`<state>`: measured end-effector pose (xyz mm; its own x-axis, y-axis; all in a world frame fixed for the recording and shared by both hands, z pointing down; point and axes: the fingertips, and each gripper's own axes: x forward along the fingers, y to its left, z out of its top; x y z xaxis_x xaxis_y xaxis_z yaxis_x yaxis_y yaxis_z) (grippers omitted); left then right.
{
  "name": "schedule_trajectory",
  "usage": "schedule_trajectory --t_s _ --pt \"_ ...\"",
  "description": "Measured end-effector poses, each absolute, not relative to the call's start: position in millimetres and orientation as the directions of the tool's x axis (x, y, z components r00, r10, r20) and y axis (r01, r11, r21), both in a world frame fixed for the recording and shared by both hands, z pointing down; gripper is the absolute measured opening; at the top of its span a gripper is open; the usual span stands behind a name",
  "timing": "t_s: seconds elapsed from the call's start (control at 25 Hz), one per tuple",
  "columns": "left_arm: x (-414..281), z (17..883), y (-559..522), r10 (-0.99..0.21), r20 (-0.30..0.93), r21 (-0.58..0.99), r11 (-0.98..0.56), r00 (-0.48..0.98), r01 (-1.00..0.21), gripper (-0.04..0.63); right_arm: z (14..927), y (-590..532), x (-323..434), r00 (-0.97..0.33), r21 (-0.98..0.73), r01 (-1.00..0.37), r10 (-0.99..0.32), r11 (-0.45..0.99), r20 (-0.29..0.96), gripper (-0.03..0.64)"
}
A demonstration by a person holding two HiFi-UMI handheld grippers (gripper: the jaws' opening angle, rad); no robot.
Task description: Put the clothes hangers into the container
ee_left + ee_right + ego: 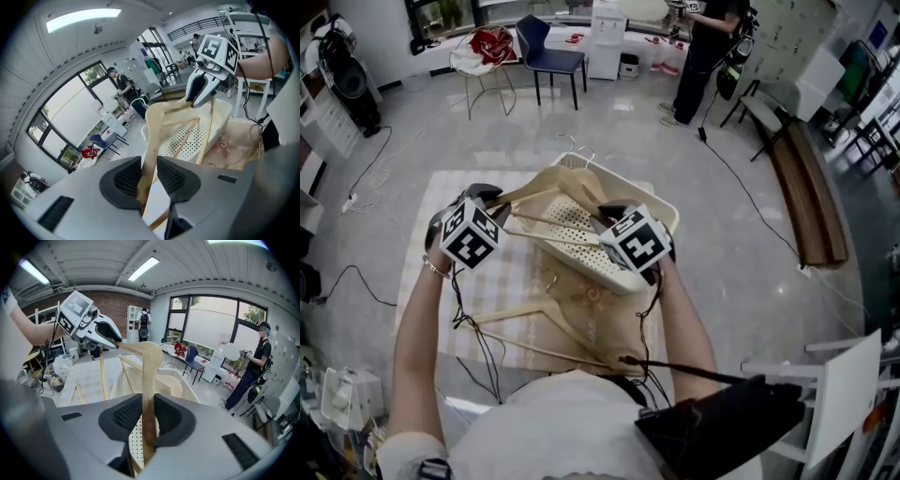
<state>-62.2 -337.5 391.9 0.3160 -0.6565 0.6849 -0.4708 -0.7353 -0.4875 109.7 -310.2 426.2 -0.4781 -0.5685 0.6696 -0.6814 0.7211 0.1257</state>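
Hanger of pale wood is held in the air over the cream basket, which sits on a checked cloth on the floor. On the left, the left gripper is clamped on one arm of it; on the right, the right gripper pinches the other arm. Both arm tips are buried between the pads. More hangers lie on the cloth nearer the person, partly cut off by arms and cables.
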Motion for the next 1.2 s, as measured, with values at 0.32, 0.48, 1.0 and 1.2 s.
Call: schedule_trajectory --t_s 0.32,0.48,1.0,1.2 --pt "-49.2 400.4 -360.5 -0.648 0.708 -0.495 -0.740 0.282 -0.456 0.104 442.1 -337.0 120.3 -0.513 0.076 -0.670 -0.536 0.738 0.670 0.087" --pt "-41.1 410.6 -371.1 -0.632 0.724 -0.486 -0.752 0.276 -0.445 0.104 453.6 -351.0 128.5 -0.521 0.064 -0.670 -0.529 0.740 0.670 0.088" --pt "-12.8 444.9 -381.1 -0.581 0.764 -0.448 -0.790 0.279 -0.419 0.104 489.3 -351.8 155.7 -0.493 0.015 -0.699 -0.497 0.715 0.714 0.089" --pt "-5.7 453.8 -378.2 -0.573 0.773 -0.447 -0.796 0.271 -0.408 0.104 503.0 -346.5 161.2 -0.484 -0.011 -0.715 -0.483 0.699 0.730 0.089"
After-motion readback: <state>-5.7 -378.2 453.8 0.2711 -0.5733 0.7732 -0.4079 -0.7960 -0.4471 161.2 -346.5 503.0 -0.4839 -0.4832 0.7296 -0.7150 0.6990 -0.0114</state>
